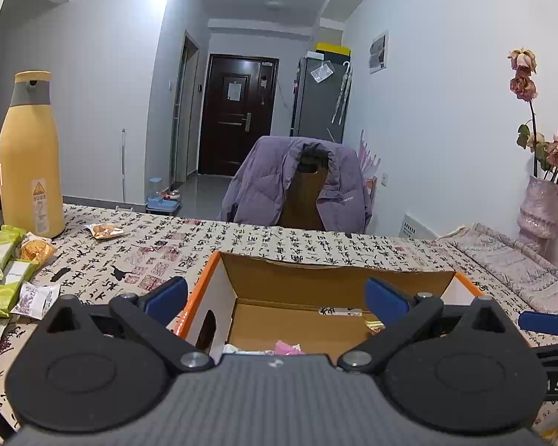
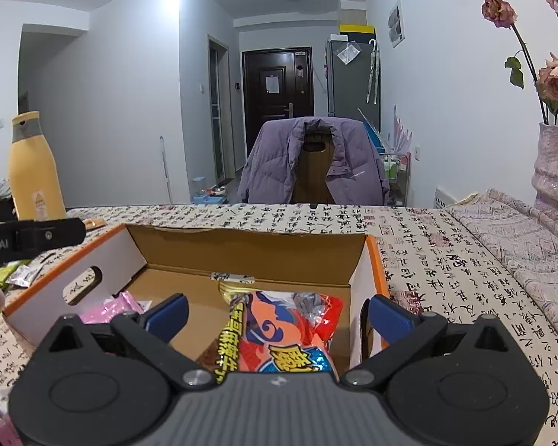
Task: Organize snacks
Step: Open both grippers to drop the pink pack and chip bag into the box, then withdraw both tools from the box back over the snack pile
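- Box (image 2: 249,249) on the table is partly filled: an orange snack bag (image 2: 290,334) and a pink packet (image 2: 111,306) lie inside.
- Green packets (image 1: 3,271) are left outside.
- Left gripper (image 1: 277,297) and right gripper (image 2: 279,316) are spread wide, empty.

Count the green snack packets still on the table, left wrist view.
2 clearly: one green packet beside the yellow bottle, another green packet nearer the camera. More may be hidden past the frame edge.
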A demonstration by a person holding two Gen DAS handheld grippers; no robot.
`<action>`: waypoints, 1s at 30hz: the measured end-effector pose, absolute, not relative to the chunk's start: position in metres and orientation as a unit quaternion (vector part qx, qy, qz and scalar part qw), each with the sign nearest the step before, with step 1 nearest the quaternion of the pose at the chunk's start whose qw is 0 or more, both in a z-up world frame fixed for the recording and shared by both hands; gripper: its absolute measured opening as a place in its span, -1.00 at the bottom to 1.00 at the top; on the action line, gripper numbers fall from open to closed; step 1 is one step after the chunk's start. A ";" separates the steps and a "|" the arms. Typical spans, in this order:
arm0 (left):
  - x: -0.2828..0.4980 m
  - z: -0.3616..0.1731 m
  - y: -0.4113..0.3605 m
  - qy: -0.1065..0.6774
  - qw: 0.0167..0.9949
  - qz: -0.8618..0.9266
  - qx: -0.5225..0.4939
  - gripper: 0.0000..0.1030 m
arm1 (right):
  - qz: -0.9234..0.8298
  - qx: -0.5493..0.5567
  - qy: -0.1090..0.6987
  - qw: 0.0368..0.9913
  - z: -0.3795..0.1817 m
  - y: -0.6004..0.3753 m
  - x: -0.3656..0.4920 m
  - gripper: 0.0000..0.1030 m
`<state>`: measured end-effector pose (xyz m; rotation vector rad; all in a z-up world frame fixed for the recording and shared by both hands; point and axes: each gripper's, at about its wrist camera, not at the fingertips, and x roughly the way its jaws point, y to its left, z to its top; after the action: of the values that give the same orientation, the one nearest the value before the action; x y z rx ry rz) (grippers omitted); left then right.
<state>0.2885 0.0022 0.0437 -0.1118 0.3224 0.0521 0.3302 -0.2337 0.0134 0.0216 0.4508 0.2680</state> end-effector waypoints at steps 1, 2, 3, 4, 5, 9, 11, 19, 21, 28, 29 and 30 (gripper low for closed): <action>0.288 0.045 0.002 0.160 0.985 0.027 -0.056 1.00 | 0.132 0.012 0.221 0.966 0.016 -0.234 0.329 1.00; 0.287 0.047 0.002 0.159 0.985 0.027 -0.057 1.00 | 0.131 0.012 0.220 0.967 0.018 -0.234 0.328 1.00; 0.286 0.049 0.003 0.158 0.985 0.027 -0.060 1.00 | 0.130 0.010 0.217 0.967 0.021 -0.234 0.326 1.00; 0.286 0.052 0.004 0.158 0.985 0.028 -0.063 1.00 | 0.129 0.008 0.215 0.968 0.023 -0.233 0.325 1.00; 0.284 0.054 0.005 0.158 0.985 0.028 -0.065 1.00 | 0.128 0.005 0.213 0.968 0.026 -0.232 0.322 1.00; 0.279 0.063 0.009 0.164 0.983 0.026 -0.079 1.00 | 0.126 -0.003 0.206 0.970 0.037 -0.231 0.309 1.00; 0.272 0.066 0.010 0.163 0.983 0.025 -0.081 1.00 | 0.128 -0.004 0.204 0.971 0.039 -0.232 0.301 1.00; 0.236 0.075 0.010 0.156 0.985 0.029 -0.074 1.00 | 0.130 -0.005 0.198 0.972 0.046 -0.235 0.267 1.00; 0.226 0.075 0.011 0.155 0.985 0.029 -0.073 1.00 | 0.131 -0.005 0.197 0.972 0.046 -0.236 0.256 1.00; 0.195 0.069 0.013 0.164 0.984 0.027 -0.066 1.00 | 0.133 -0.002 0.202 0.970 0.041 -0.241 0.224 1.00; 0.191 0.068 0.013 0.166 0.984 0.027 -0.065 1.00 | 0.133 -0.001 0.204 0.970 0.039 -0.241 0.220 1.00; 0.186 0.067 0.014 0.168 0.983 0.027 -0.063 1.00 | 0.133 -0.001 0.206 0.970 0.038 -0.241 0.215 1.00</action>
<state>0.1862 0.0139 0.0666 -0.1267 0.3372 0.0536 0.2154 -0.2412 0.0380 -0.0026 0.4153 0.2692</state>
